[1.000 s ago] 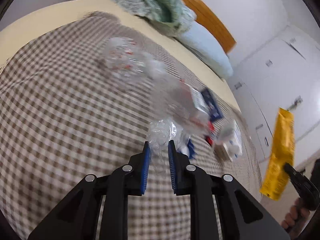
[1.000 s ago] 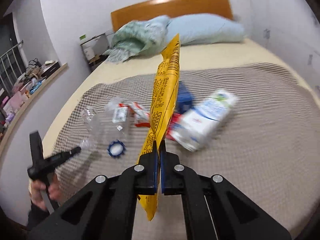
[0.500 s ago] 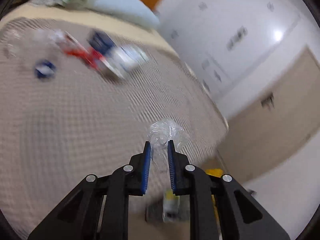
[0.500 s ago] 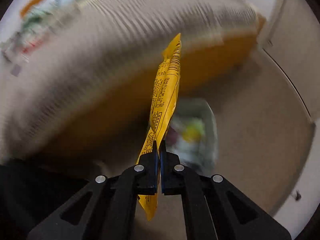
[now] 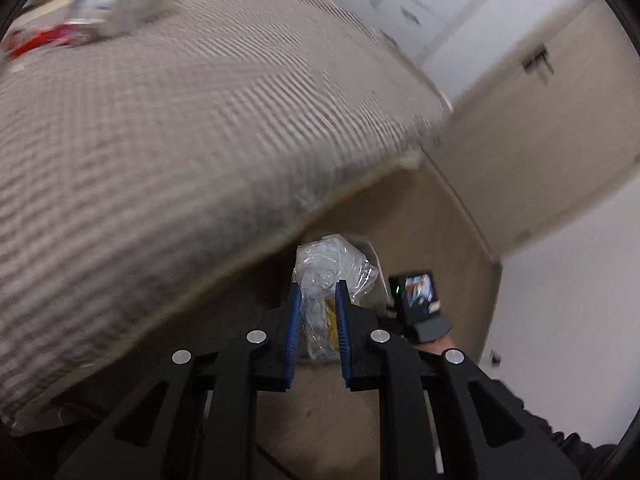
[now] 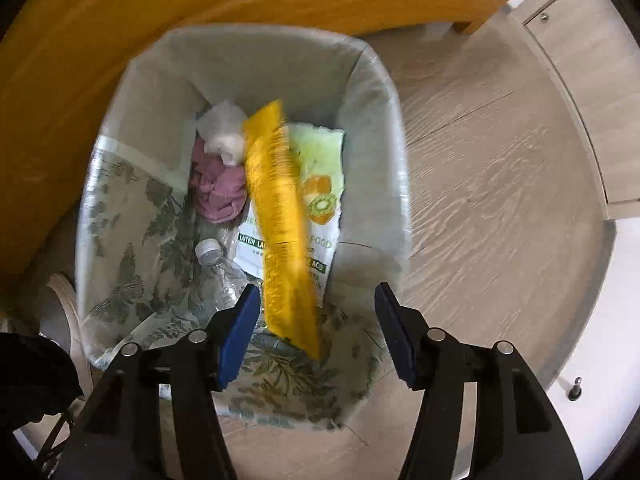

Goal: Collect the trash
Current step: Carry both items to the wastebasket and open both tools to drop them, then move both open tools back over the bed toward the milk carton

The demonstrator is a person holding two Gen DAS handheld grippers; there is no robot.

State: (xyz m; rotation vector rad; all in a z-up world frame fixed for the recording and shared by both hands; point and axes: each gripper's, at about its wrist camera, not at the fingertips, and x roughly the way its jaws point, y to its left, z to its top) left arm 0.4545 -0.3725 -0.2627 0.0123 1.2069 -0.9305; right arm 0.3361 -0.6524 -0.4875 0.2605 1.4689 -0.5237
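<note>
Above the lined trash bin (image 6: 372, 92) on the wooden floor (image 6: 492, 168), we point our right gripper (image 6: 316, 328) steeply down, its fingers spread wide and released. The yellow wrapper (image 6: 280, 216) hangs blurred between them, touching neither, over the bin's litter. Beside the bed (image 5: 168, 128), our left gripper (image 5: 317, 316) tilts downward, clenched on a crumpled clear plastic wrapper (image 5: 328, 264).

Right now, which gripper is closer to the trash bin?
The right. The right gripper hangs open directly above the trash bin, beside the yellow wrapper. The left gripper is farther back by the bed, shut on a plastic wrapper.
</note>
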